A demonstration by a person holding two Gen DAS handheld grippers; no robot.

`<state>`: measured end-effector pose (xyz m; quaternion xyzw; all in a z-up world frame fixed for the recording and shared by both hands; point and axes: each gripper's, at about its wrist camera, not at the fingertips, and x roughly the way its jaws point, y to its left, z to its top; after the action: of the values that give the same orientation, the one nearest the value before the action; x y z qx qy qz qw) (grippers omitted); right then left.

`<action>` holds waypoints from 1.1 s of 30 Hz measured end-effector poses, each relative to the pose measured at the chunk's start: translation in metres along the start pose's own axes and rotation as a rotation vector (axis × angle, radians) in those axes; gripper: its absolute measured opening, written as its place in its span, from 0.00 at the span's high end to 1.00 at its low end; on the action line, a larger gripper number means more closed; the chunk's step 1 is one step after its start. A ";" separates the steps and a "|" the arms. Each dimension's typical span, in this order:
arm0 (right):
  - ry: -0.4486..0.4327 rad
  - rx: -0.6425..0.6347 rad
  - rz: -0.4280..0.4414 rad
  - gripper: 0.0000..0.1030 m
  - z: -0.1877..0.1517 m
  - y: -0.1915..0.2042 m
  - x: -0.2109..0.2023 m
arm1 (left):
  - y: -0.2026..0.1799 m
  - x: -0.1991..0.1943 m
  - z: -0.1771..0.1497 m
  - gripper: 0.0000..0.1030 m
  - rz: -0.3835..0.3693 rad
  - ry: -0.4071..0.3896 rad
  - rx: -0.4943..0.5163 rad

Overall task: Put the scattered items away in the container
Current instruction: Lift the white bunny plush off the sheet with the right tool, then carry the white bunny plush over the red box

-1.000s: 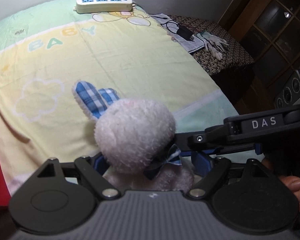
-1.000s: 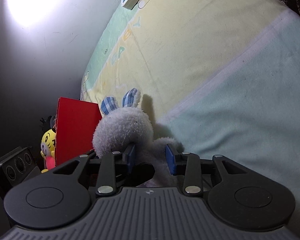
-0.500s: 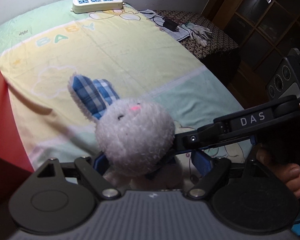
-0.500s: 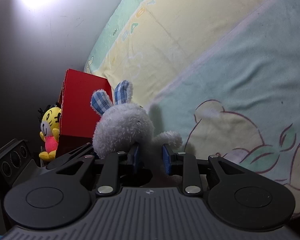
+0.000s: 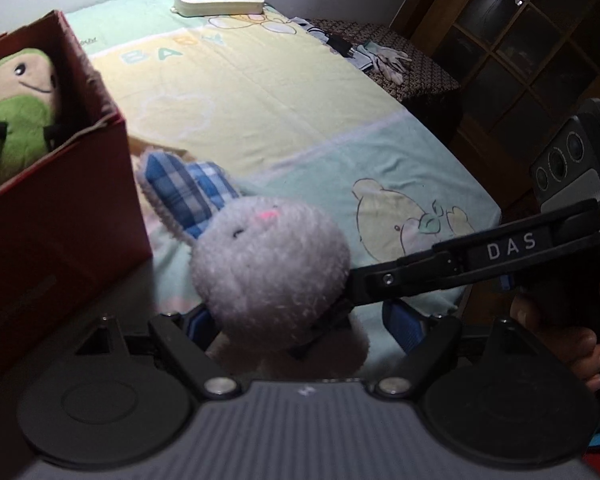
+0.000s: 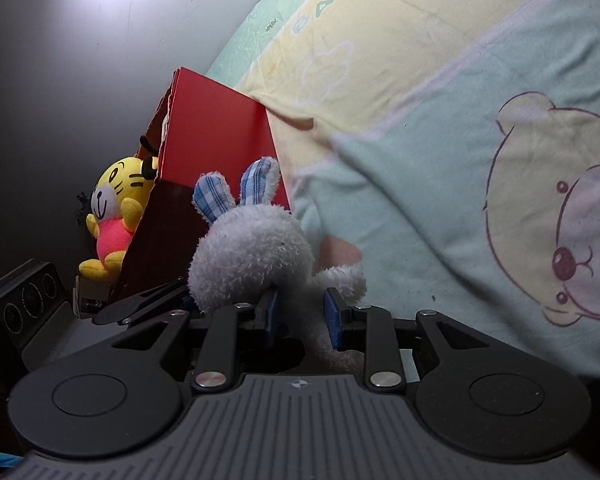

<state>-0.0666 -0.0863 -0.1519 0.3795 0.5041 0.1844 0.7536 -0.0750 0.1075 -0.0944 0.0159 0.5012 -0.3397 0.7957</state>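
Note:
A grey plush rabbit [image 5: 268,264] with blue checked ears is held up off the bed, just right of a red cardboard box [image 5: 56,232]. My right gripper [image 6: 300,316] is shut on the rabbit [image 6: 252,256], its blue pads pinching the body below the head. My left gripper [image 5: 300,322] has its jaws wide apart on either side of the rabbit's body and looks open. The right gripper's arm [image 5: 480,256] crosses the left wrist view. A green plush [image 5: 20,108] sits inside the box. A yellow tiger plush [image 6: 116,208] shows at the box [image 6: 216,140] opening.
The bed has a yellow and green baby blanket [image 5: 284,92]. A white power strip [image 5: 220,0] lies at its far end. A patterned cloth with a black adapter and white gloves [image 5: 388,64] is at the far right. A dark cabinet stands beyond.
Both grippers and the rabbit have moved toward the near end of the bed and the red box. The box's open top with the green plush has come into the left wrist view.

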 end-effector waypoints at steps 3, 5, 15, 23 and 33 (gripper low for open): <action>-0.001 -0.006 0.000 0.73 -0.010 0.009 0.007 | 0.004 -0.009 -0.010 0.18 0.005 0.001 0.026; 0.001 -0.014 0.002 0.73 -0.017 0.015 0.012 | 0.009 -0.015 -0.015 0.18 0.004 0.003 0.032; 0.050 -0.101 0.021 0.73 -0.041 0.049 0.036 | 0.031 -0.051 -0.047 0.18 0.017 -0.010 0.036; 0.089 -0.218 0.035 0.73 -0.051 0.082 0.048 | 0.052 -0.084 -0.068 0.18 0.013 -0.038 -0.026; 0.084 -0.293 0.090 0.73 -0.055 0.108 0.048 | 0.055 -0.120 -0.078 0.18 0.064 -0.108 -0.030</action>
<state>-0.0847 0.0366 -0.1113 0.2797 0.4853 0.3054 0.7700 -0.1378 0.2417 -0.0535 0.0018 0.4618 -0.3069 0.8322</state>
